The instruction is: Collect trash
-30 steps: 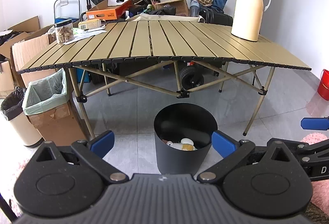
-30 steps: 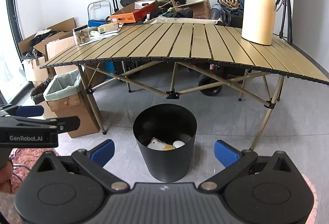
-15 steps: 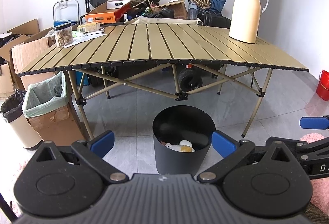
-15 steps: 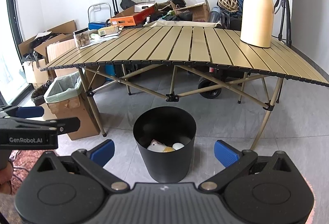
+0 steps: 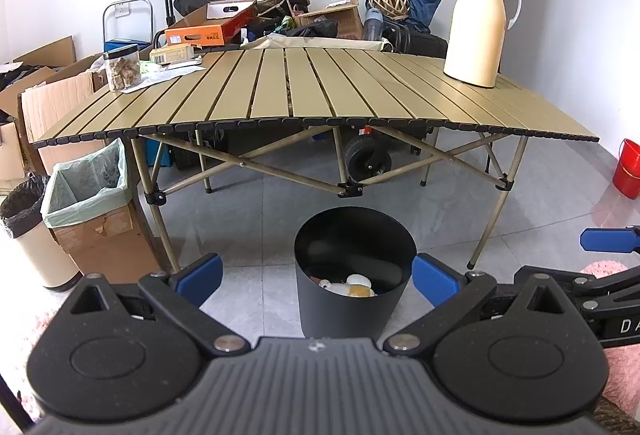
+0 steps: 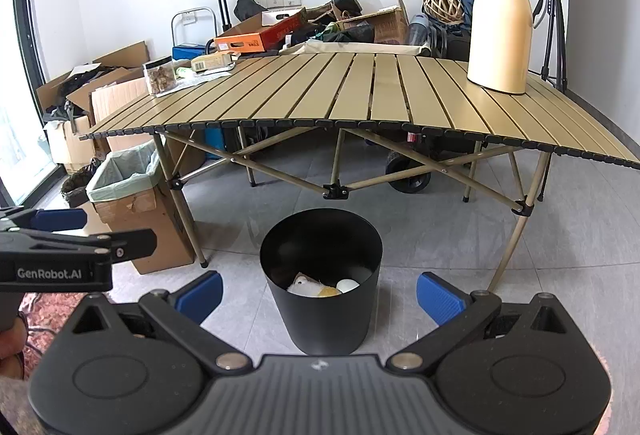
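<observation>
A black round trash bin (image 5: 354, 275) stands on the floor in front of the folding table (image 5: 320, 95); it also shows in the right wrist view (image 6: 322, 283). White and yellow trash (image 5: 352, 285) lies at its bottom, also seen in the right wrist view (image 6: 324, 287). My left gripper (image 5: 316, 275) is open and empty, held back from the bin. My right gripper (image 6: 320, 293) is open and empty, also short of the bin. The left gripper's side shows at the left of the right wrist view (image 6: 60, 247).
A cream thermos jug (image 5: 478, 27) stands on the table's right. A jar (image 5: 122, 67) and papers sit at its far left. A lined cardboard box (image 5: 92, 211) and a bagged bin (image 5: 24, 227) stand left. A red bucket (image 5: 628, 171) is right. Clutter lines the back wall.
Both grippers have drawn back and risen slightly, so the bin and table sit a little lower and farther in view. Both stay open and empty.
</observation>
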Demonstrator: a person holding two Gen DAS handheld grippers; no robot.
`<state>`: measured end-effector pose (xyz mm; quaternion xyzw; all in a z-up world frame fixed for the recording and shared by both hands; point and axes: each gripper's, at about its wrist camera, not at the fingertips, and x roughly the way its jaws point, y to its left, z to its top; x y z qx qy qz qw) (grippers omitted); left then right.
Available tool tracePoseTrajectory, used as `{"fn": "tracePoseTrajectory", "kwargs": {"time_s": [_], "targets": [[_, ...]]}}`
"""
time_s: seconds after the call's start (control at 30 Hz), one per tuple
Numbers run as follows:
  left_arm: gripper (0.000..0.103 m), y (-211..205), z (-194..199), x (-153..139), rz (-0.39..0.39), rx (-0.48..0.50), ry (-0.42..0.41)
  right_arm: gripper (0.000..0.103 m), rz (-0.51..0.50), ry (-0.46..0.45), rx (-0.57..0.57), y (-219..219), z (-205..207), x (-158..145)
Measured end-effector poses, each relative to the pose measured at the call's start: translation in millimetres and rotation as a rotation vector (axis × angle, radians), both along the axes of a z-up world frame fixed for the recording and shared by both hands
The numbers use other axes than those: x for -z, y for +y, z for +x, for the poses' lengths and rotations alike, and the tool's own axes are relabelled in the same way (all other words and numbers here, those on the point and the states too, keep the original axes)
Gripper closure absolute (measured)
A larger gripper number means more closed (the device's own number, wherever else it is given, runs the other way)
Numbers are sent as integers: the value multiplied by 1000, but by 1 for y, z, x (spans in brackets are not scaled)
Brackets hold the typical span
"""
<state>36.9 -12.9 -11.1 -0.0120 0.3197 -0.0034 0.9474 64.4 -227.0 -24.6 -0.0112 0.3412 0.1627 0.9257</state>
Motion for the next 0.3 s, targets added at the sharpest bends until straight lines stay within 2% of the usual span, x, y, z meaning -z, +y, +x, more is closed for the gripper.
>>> {"fn": "tracePoseTrajectory", "kwargs": {"time_s": [0.3], "targets": [[0,1,0,-1,0,3,-6,0,1,0,-2,-1,0,0]]}}
